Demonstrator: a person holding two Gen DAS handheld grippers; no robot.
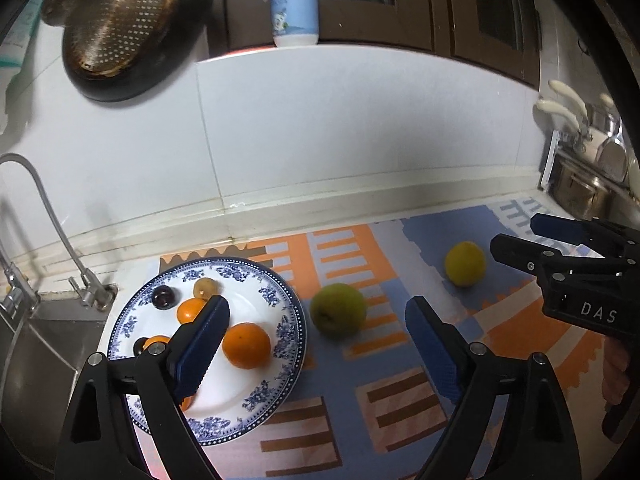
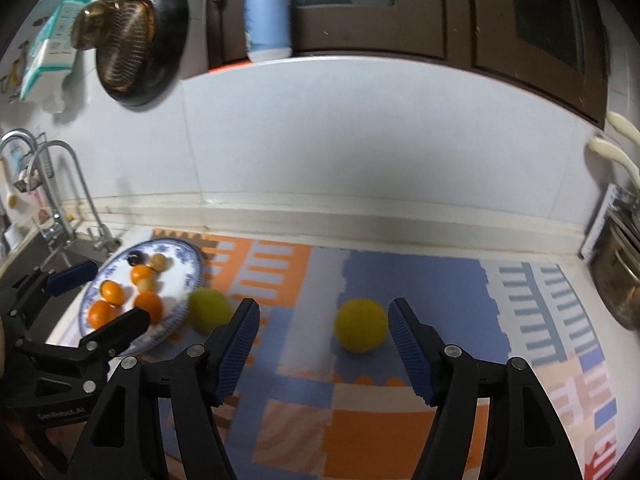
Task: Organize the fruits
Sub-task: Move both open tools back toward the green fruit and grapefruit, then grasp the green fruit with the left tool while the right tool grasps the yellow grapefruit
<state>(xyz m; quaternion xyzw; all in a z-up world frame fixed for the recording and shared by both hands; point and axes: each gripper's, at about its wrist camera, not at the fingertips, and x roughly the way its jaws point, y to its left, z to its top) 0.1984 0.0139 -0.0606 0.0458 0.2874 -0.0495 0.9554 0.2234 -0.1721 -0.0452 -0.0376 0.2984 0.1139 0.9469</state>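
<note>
A blue-and-white plate [image 1: 276, 296] [image 2: 188, 280] on the patterned mat holds several oranges [image 1: 246, 345], a small tan fruit [image 1: 206, 288] and dark plums [image 1: 162, 296]. A green fruit [image 1: 338, 309] [image 2: 210, 308] lies just right of the plate. A yellow fruit [image 1: 465, 263] [image 2: 361, 325] lies further right. My left gripper [image 1: 318, 308] is open and empty, its left finger over the plate, the green fruit between its tips ahead. My right gripper [image 2: 323, 312] [image 1: 514, 236] is open and empty, the yellow fruit just ahead between its fingers.
A sink with a faucet [image 1: 48, 216] lies left of the plate. A tiled wall runs behind the mat [image 1: 400, 360]. A dark pan with a strainer [image 1: 120, 28] hangs on the wall. A bottle [image 1: 294, 2] stands on the sill. Metal pots [image 1: 588, 184] stand at the right.
</note>
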